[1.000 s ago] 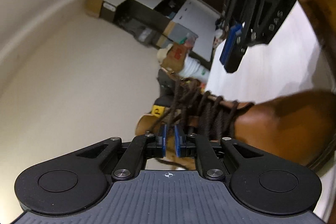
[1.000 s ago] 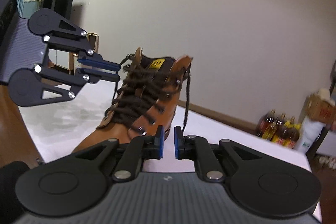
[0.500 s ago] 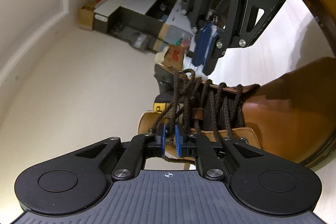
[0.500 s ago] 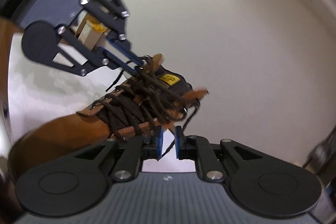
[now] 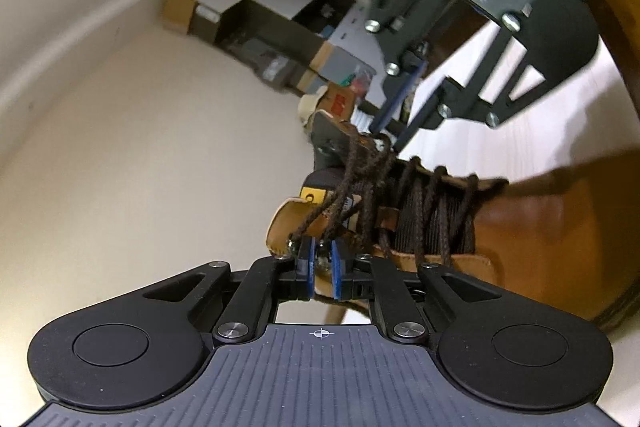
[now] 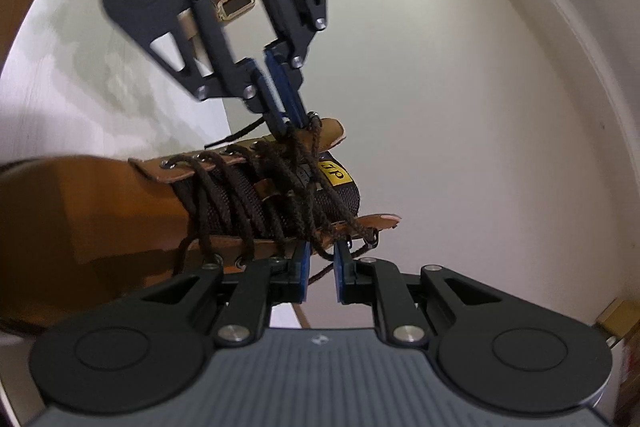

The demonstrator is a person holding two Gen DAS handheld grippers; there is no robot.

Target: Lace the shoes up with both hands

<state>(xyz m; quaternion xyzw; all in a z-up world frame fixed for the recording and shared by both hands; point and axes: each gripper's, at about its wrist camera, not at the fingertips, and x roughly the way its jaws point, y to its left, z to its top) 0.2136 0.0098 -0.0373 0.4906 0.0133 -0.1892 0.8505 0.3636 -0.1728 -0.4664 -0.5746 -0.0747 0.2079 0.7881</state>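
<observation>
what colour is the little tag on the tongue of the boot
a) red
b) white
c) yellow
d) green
c: the tag on the tongue of the tan boot, just past the dark brown laces, is yellow with dark print, and the left wrist view shows the same yellow patch.
</observation>
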